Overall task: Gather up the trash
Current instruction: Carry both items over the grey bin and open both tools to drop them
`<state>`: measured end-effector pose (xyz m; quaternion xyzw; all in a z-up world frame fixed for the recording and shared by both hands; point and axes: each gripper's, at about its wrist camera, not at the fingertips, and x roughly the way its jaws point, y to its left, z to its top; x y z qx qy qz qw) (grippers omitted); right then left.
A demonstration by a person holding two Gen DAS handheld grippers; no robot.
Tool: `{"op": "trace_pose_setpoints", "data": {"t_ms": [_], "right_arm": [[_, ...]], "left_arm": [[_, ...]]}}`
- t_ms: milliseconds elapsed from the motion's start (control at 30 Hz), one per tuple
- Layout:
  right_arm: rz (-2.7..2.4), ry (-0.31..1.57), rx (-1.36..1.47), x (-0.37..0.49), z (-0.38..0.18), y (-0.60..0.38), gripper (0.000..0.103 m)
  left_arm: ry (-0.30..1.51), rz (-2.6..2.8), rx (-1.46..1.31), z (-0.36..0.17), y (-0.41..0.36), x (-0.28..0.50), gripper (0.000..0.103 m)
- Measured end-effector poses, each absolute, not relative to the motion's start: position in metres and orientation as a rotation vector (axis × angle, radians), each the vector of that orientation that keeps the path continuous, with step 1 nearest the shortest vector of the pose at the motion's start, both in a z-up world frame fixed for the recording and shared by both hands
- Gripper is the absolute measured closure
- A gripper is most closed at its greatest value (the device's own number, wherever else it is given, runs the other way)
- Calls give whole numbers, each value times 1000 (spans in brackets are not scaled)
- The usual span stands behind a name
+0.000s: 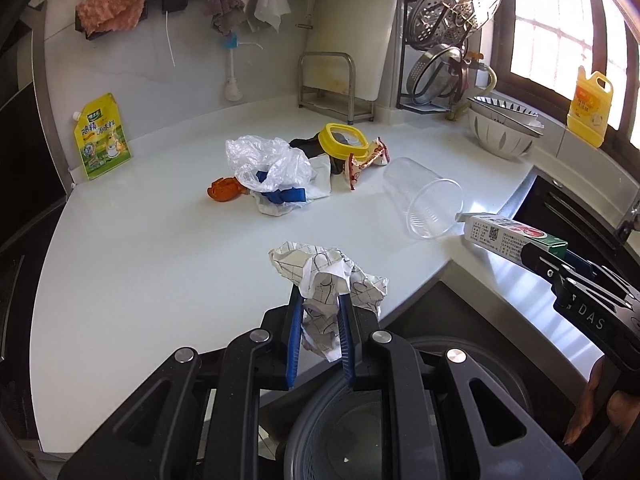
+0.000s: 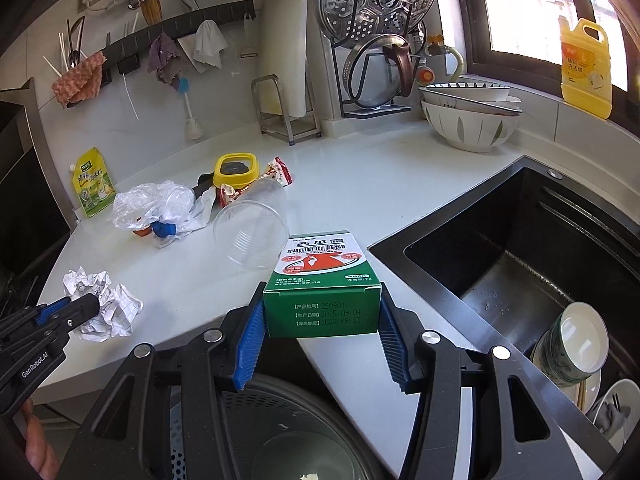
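We see the left claw [image 1: 320, 312] clamped on a crumpled paper wad [image 1: 328, 276], lifted at the near edge of the white tabletop [image 1: 160, 240]. The right claw [image 2: 320, 320] grips a green and white carton [image 2: 324, 292] across its sides, beside the black sink [image 2: 520, 264].

Farther back on the tabletop we note a clear plastic cup [image 1: 424, 200] lying on its side, a clear plastic bag [image 1: 268, 164] heaped over blue scraps, an orange piece [image 1: 224, 190], a yellow-rimmed lid [image 1: 342, 140] and a red-and-white wrapper [image 1: 368, 158].

A yellow pouch [image 1: 102, 136] leans on the wall. Stacked bowls [image 2: 468, 120], a rack with a steamer plate [image 2: 376, 0] and a yellow bottle [image 2: 586, 68] stand by the window.

Below both claws sits a round dark container [image 2: 280, 432], possibly a bin.
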<state>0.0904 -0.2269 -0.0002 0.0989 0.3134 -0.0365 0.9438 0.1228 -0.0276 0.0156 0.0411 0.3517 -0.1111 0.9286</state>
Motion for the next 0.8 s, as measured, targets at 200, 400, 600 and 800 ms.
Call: {"op": "trace_pose_setpoints", "data": {"t_ms": [200,400,600,800], "right_arm": [[-59,628,207,67,5,-218,53],[-23,628,216,36,7,-207,53],[14,661,213,-3,-5,-197,53],[24,730,196,-32,-30,-189,53]], "left_arm": [[727,-245,91,14,-32,99,86],[744,-266,105,5,-38,68,86],[777,-277,101,-10,-40,43,86],[801,-270,108,-22,-39,26,86]]}}
